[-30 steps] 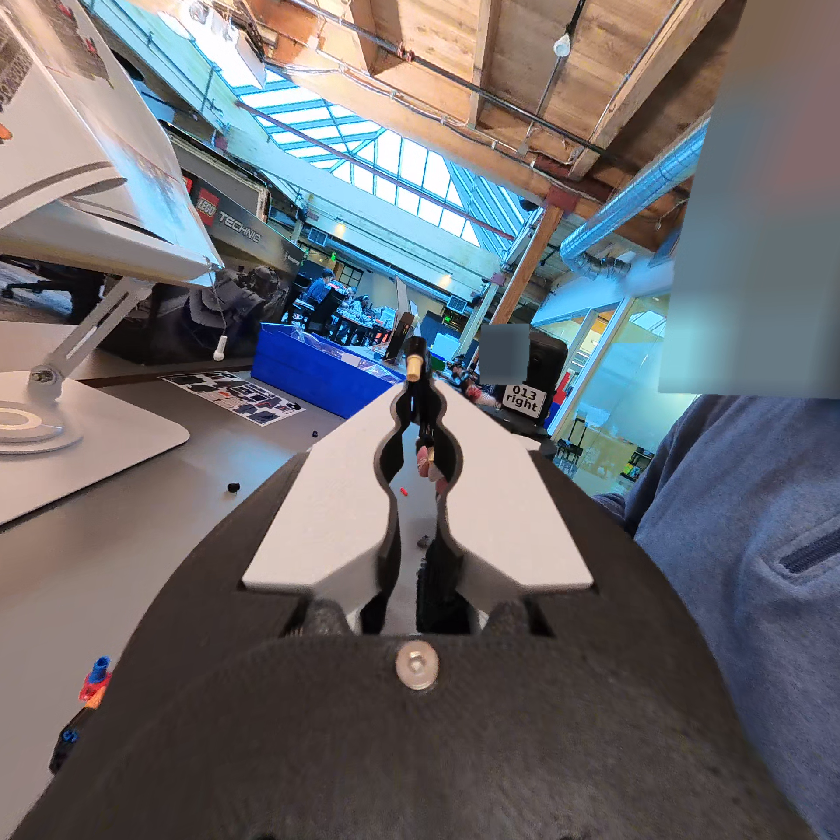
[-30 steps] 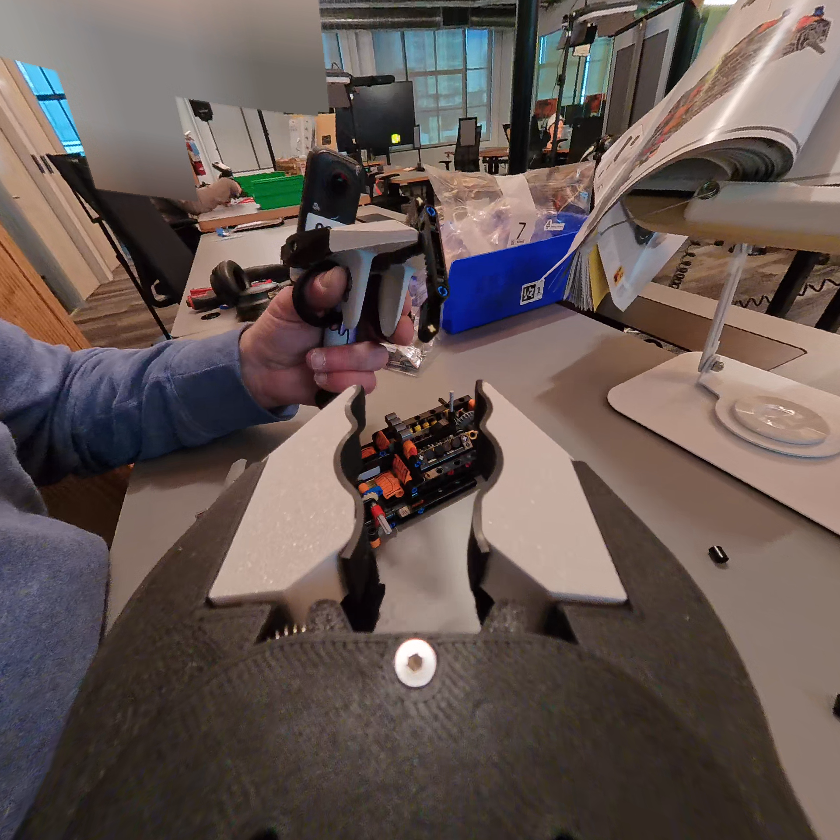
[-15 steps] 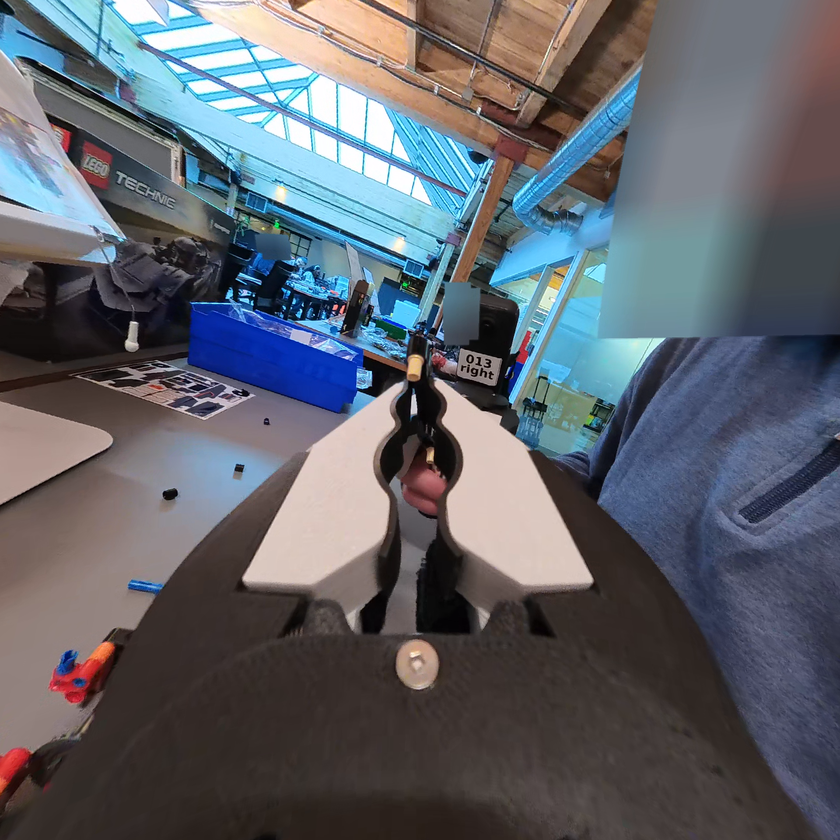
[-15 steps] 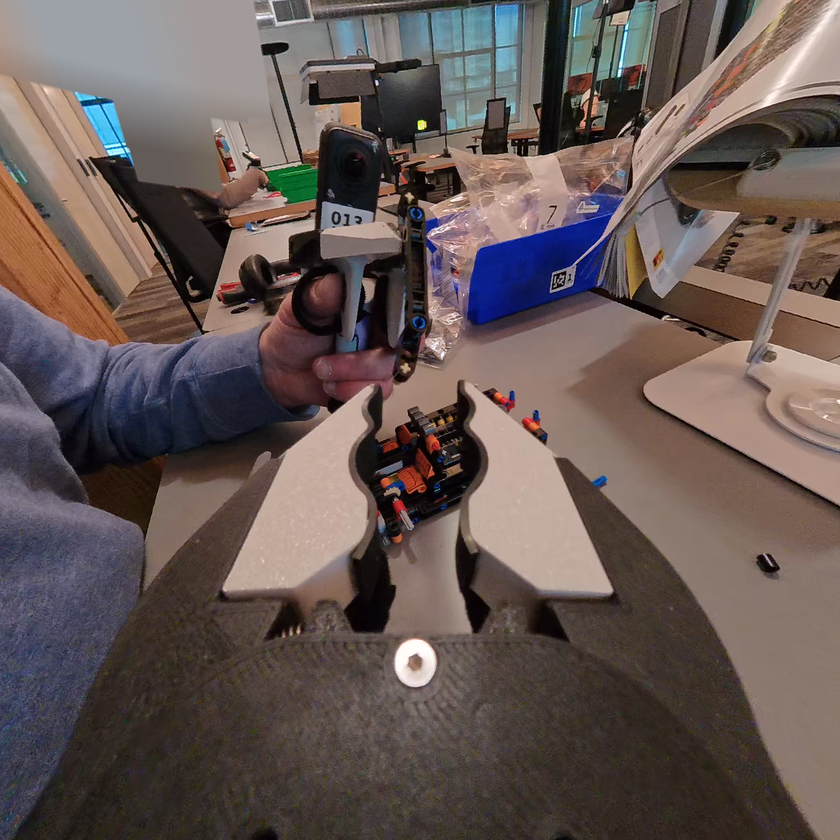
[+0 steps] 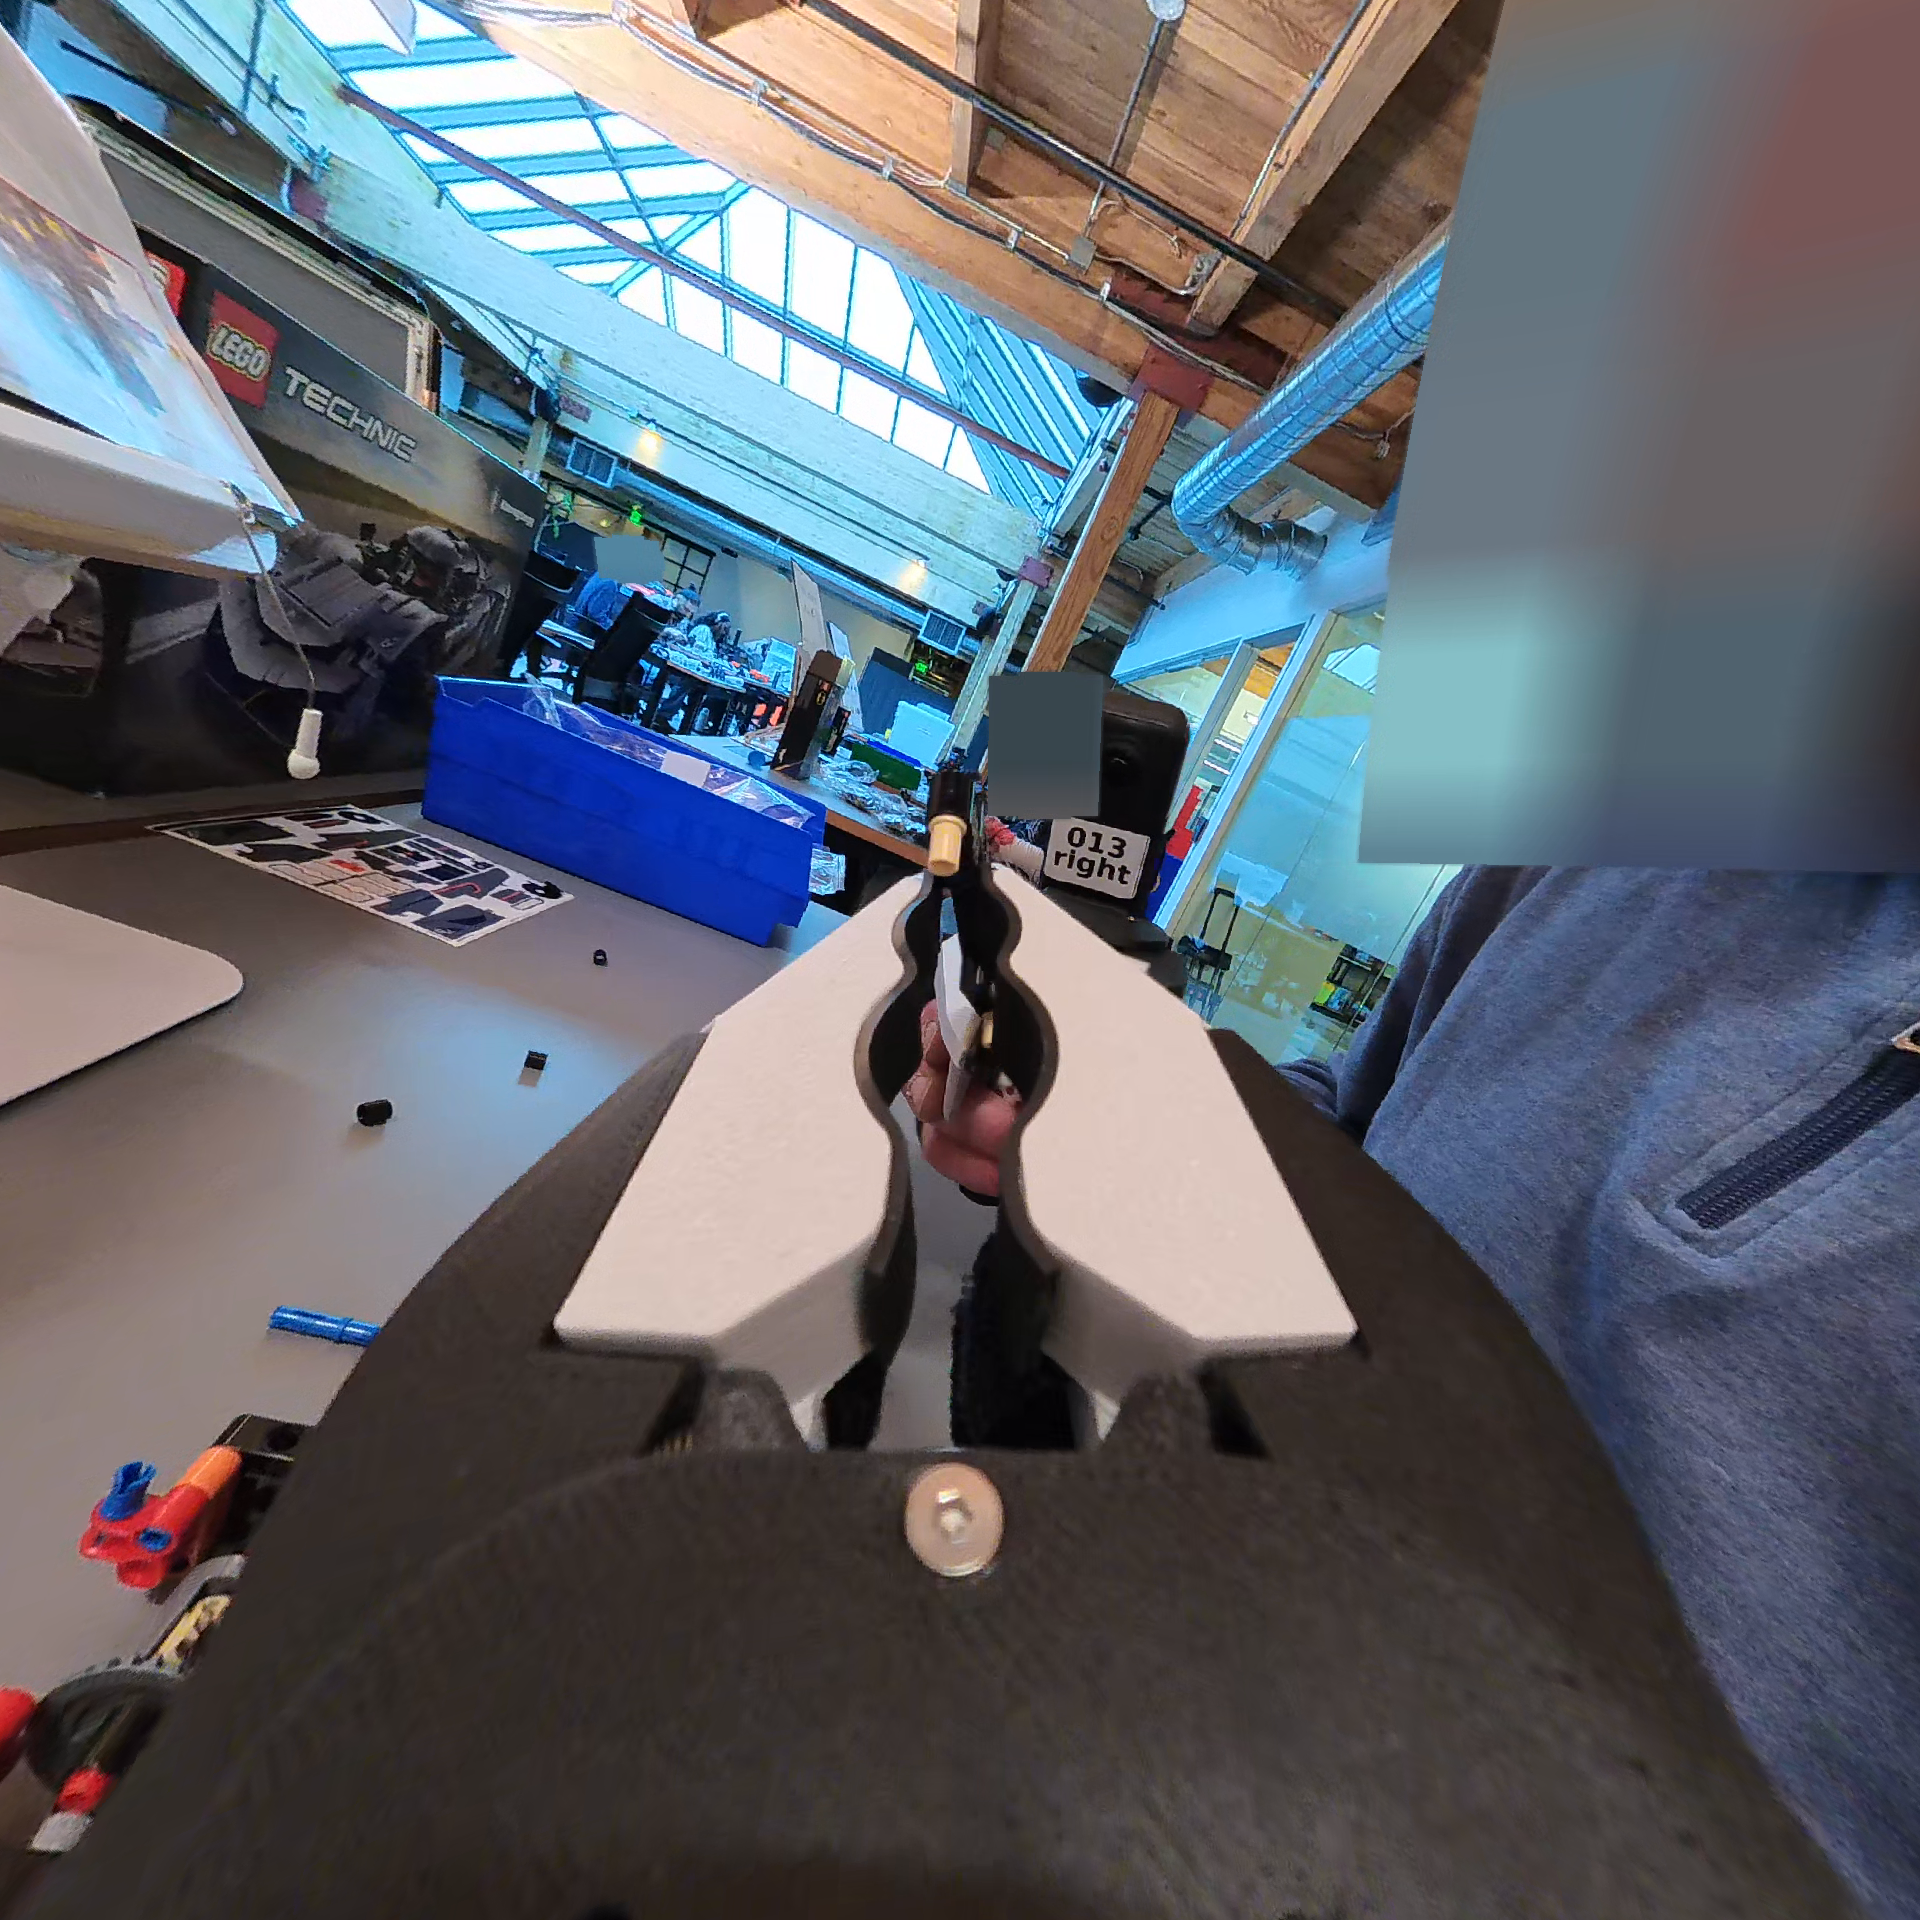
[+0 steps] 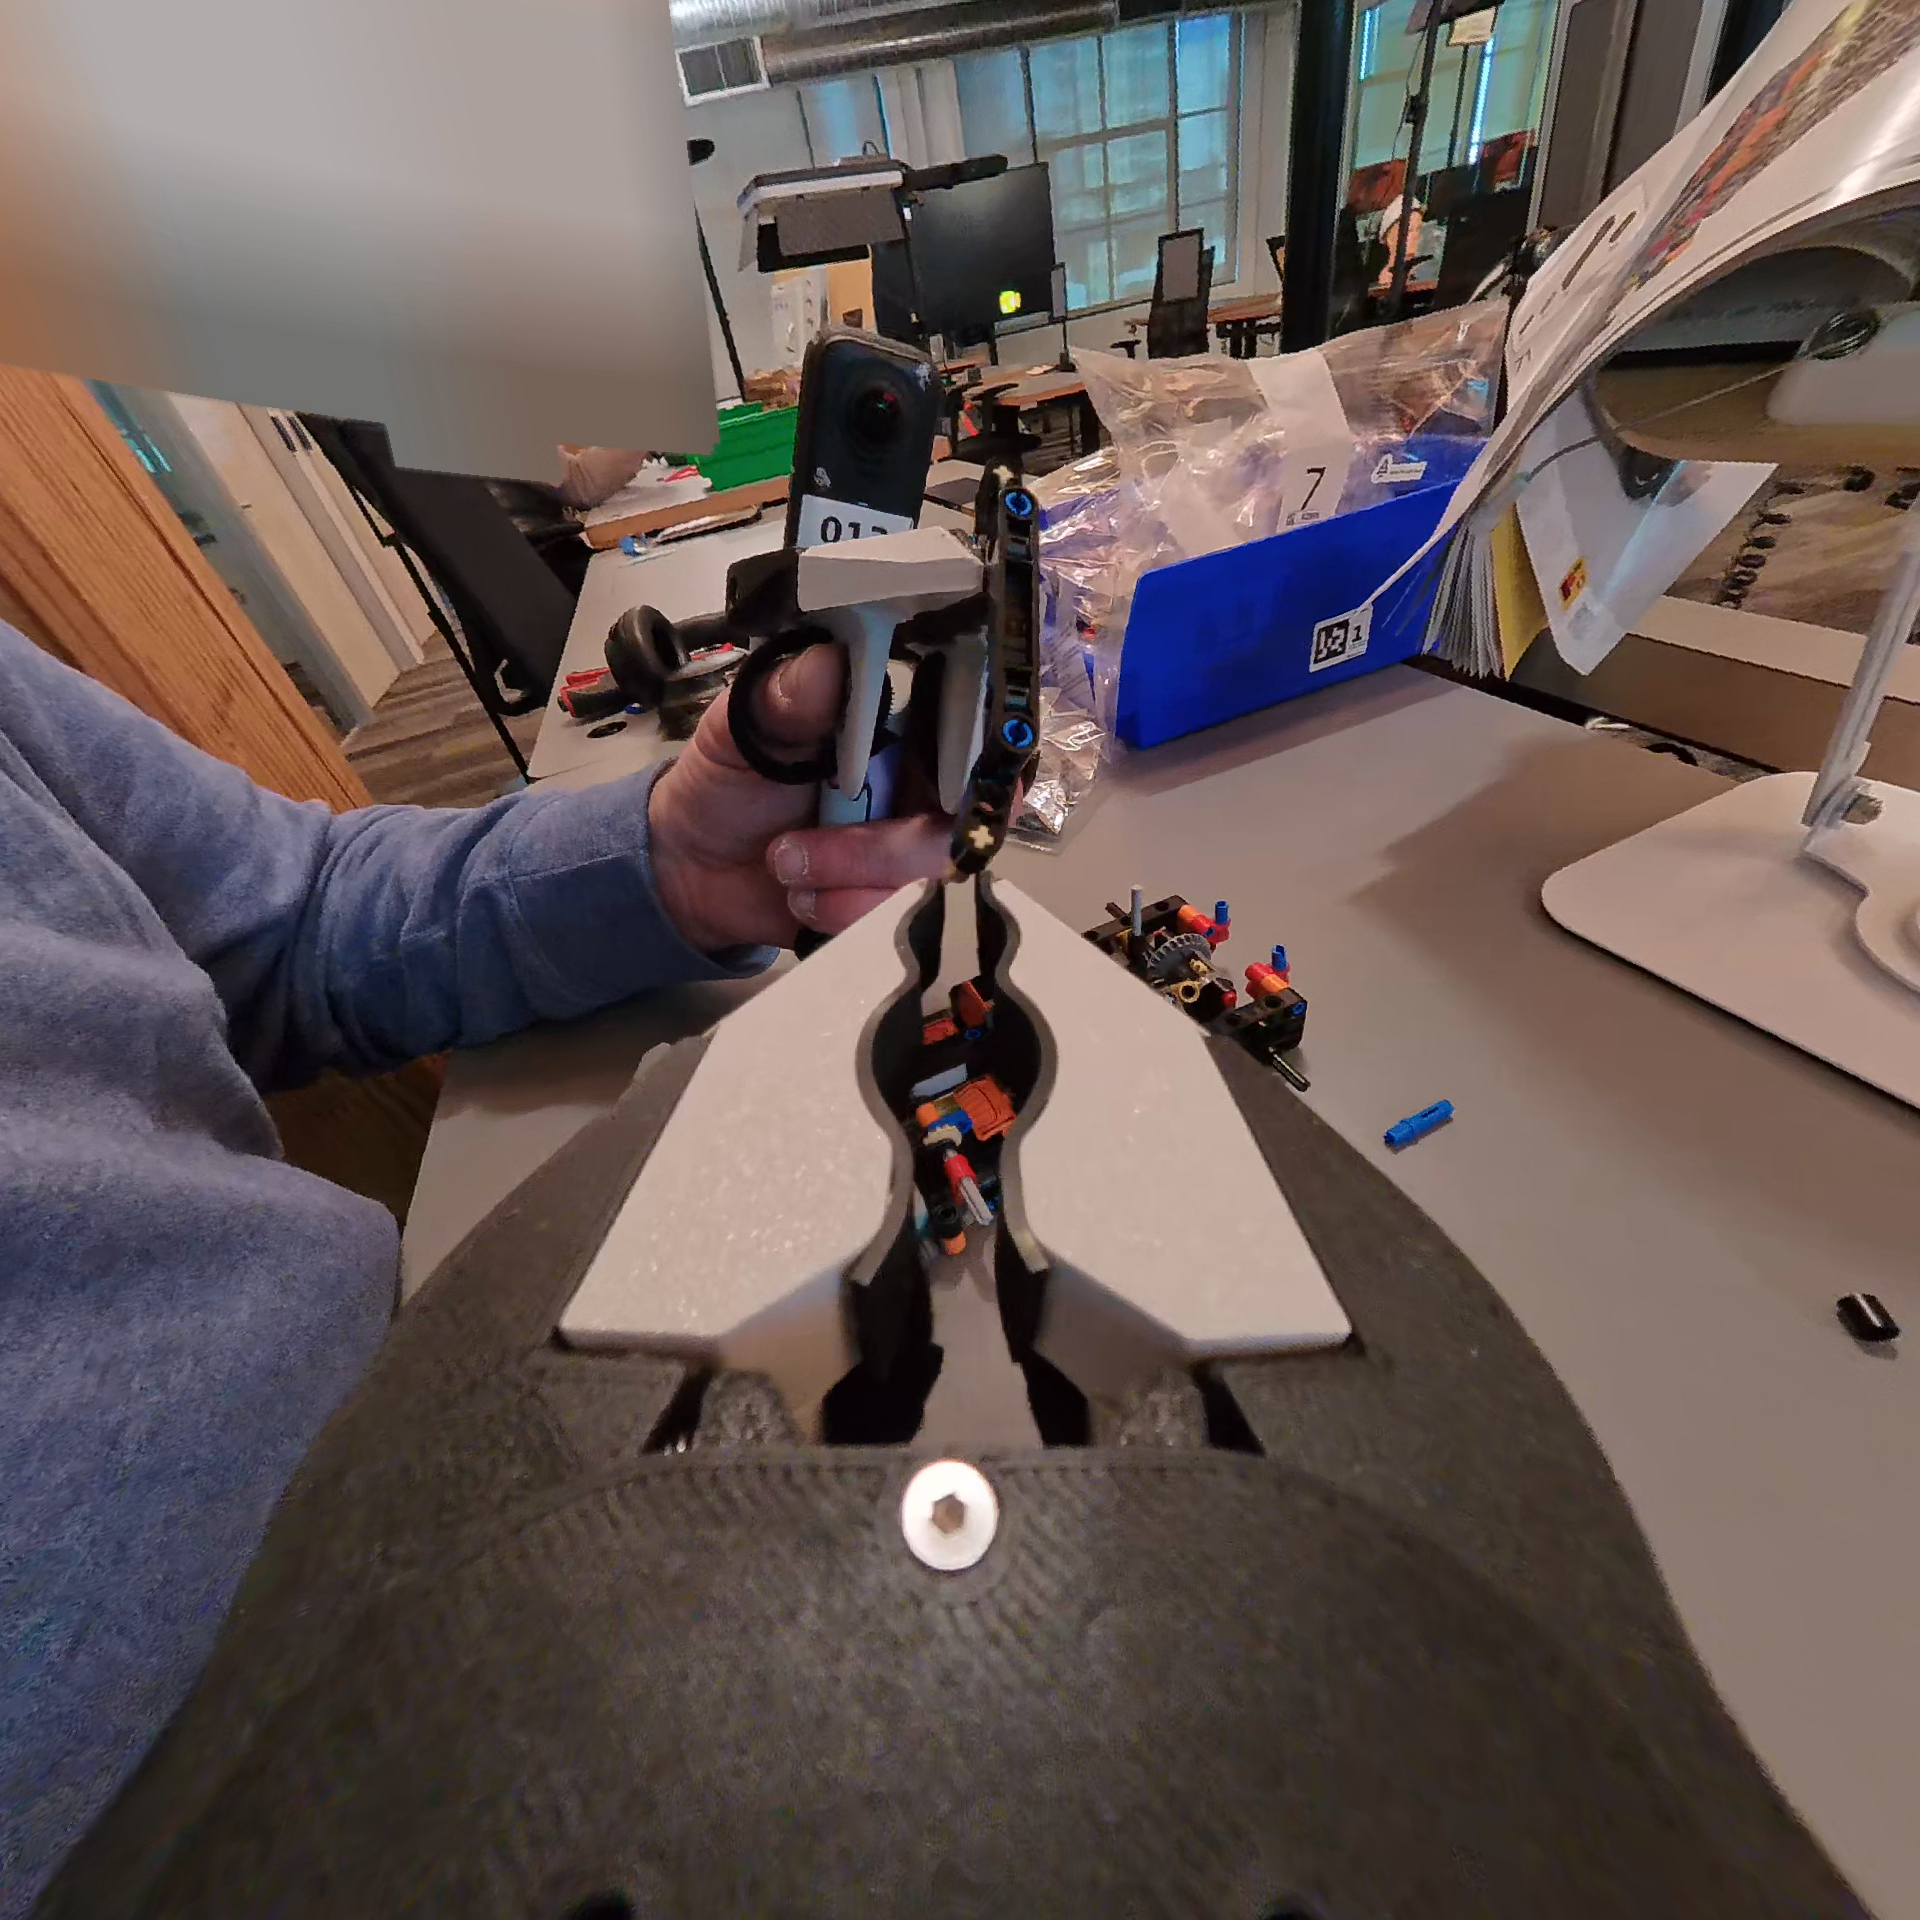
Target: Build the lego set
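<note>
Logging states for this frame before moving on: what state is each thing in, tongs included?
Left tongs: shut on the black beam.
Right tongs: closed to a slit at the beam's lower end, apparently pinching it.
Black beam: upright, off the table, blue pins fitted.
Partial build: lying on the table, untouched.
Blue pin: loose on the table.
Instruction booklet: open on its stand.
Blue bin: holding clear bags.
</note>
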Available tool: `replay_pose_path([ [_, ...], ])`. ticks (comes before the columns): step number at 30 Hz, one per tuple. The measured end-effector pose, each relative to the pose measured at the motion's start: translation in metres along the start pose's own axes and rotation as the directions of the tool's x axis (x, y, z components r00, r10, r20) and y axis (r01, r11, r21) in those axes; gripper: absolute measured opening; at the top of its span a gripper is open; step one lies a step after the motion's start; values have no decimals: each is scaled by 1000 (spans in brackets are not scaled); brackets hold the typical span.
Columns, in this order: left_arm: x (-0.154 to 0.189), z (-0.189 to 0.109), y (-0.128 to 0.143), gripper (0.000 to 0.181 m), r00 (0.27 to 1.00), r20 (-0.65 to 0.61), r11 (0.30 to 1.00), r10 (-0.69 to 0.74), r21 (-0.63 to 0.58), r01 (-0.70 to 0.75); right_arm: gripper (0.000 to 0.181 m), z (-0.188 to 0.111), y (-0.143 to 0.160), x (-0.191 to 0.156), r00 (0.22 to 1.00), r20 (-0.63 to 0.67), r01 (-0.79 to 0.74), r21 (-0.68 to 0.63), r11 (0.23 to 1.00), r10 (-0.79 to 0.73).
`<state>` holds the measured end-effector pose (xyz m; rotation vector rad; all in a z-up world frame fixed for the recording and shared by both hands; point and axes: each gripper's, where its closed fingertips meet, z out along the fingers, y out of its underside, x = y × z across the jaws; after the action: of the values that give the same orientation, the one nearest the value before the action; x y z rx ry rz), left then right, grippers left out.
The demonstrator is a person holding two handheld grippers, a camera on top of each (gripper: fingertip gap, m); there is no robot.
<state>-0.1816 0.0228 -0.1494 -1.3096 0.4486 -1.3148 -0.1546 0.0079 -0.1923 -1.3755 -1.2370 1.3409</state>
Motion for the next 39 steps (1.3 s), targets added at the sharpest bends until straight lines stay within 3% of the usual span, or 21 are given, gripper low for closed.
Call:
replay_pose_path([
  [4, -2, -1, -1, 3, 1000, 8, 1000, -2, 4, 2, 14, 0, -1, -2, 999, 24, -29, 9, 1000, 28],
  [13, 0, 2, 4, 4, 1000, -5, 1000, 5, -22, -5, 20, -1, -1, 4, 999, 1, -52, 19, 998, 52],
  [18, 5, 6, 9, 3, 1000, -21, 999, 13, -45, -14, 7, 0, 0, 1, 999, 9, -36, 13, 999, 36],
  [39, 8, 6, 9, 4, 999, -40, 999, 8, -47, -10, 5, -2, -2, -1, 997, 44, -61, 28, 998, 60],
])
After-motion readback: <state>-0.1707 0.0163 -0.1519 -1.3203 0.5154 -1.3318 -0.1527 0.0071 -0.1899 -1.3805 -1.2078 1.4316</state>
